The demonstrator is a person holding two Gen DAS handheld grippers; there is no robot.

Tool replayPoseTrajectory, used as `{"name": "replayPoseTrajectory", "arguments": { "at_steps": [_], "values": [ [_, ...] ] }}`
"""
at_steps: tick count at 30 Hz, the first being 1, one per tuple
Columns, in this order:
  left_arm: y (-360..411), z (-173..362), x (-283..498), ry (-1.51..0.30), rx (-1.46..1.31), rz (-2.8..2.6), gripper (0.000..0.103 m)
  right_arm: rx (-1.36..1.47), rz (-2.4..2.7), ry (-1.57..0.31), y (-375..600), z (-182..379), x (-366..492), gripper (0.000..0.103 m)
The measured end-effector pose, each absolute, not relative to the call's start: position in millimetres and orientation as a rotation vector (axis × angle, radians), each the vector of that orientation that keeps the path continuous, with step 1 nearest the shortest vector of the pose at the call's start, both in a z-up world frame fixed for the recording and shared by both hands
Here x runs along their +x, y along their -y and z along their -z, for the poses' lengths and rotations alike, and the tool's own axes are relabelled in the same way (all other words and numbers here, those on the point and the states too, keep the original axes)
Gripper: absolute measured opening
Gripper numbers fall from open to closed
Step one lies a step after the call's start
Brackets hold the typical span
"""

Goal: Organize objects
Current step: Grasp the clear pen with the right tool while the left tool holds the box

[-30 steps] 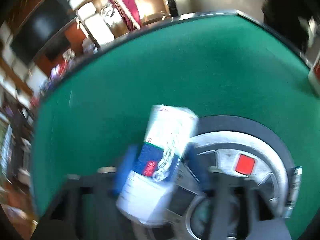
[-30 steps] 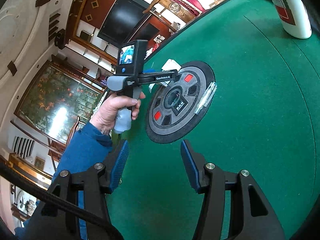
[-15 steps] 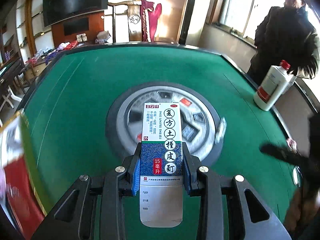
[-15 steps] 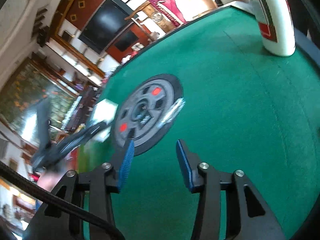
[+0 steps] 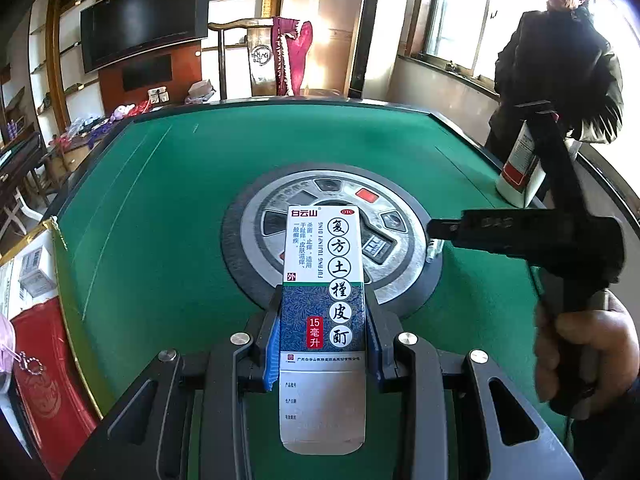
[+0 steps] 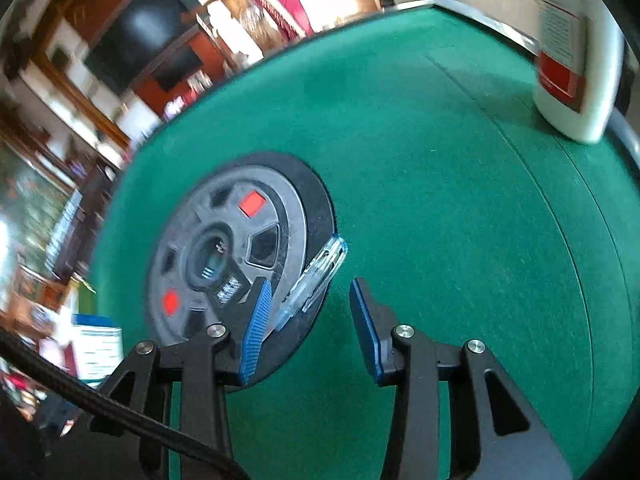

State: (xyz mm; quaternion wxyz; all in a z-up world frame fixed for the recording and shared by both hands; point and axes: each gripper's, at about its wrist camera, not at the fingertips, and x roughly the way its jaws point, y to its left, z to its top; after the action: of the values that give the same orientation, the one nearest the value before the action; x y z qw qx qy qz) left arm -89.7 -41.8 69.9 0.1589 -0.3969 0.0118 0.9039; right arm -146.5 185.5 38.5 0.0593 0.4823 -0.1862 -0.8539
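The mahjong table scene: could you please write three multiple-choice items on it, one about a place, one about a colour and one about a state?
1. Where does the pen lie?
A. at the rim of the round centre panel
B. beside the white bottle
C. off the table

2. What colour is the table's felt?
A. red
B. green
C. grey

3. What is the left gripper doing?
A. hanging open
B. shut on nothing
C. holding a medicine box

Answers: 1 A, the pen rests on the panel's edge; 2 B, the felt is green throughout; 3 C, the jaws press both sides of the box.
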Motion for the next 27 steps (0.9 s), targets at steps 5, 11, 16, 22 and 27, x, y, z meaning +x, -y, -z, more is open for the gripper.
{"name": "replayPoseTrajectory", "arguments": {
  "at_steps": [5, 11, 16, 22, 27],
  "values": [
    [50.3, -72.7, -91.0, 0.015, -1.13, -2.592, 0.029, 1.514, 2.702, 0.211, -158.3, -36.8, -151.5, 0.019],
    [47.5, -72.9, -90.3, 0.004, -1.115, -2.587, 0.029, 1.406, 2.611, 0.329, -187.8, -35.7, -136.8, 0.013],
    [39.7, -60.1, -95.5, -0.054, -1.19, -2.551, 0.029, 1.373, 2.563, 0.39, -190.4, -42.1, -117.1, 0.013],
    [27.2, -48.5, -95.7, -0.169, -1.231, -2.596, 0.067, 1.319, 2.569, 0.401, -182.6, -56.4, -109.4, 0.013],
    [18.1, -30.4, -105.2, -0.217, -1.271, -2.585, 0.066, 1.324, 2.547, 0.411, -174.9, -52.8, -110.8, 0.013]
  ]
}}
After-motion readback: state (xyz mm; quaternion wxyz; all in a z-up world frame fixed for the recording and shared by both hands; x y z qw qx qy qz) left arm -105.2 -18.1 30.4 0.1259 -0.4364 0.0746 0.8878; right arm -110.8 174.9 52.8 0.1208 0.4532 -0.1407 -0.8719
